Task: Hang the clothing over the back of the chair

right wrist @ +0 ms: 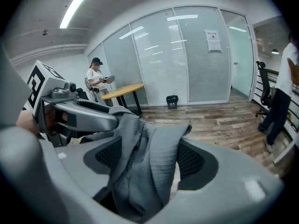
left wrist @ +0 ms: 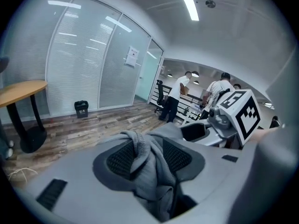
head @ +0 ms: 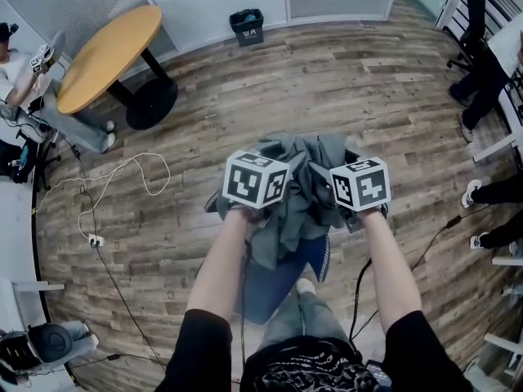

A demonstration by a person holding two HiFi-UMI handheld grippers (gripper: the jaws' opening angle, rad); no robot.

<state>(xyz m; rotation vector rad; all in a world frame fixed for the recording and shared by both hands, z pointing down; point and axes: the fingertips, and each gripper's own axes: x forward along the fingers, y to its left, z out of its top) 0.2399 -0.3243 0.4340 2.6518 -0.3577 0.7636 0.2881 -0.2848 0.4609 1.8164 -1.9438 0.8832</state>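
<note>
Grey ribbed clothing (head: 282, 219), soft and crumpled, lies bunched over the top of the blue chair (head: 278, 288). Its length runs side to side between both grippers, and one tail hangs toward the person. The left gripper (left wrist: 149, 157) and right gripper (right wrist: 149, 158) stand spread, with cloth loose between their black meshed pads (right wrist: 108, 157).

Two grippers (left wrist: 148, 160) (right wrist: 148, 164), one grey garment (head: 304, 188), one round table (head: 106, 55), one bin (head: 248, 26).

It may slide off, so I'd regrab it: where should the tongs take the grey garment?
Probably its bunched top folds, from the near side, pointing downward: the grey garment has a thick ridge between the open left tongs and another between the right tongs.
</note>
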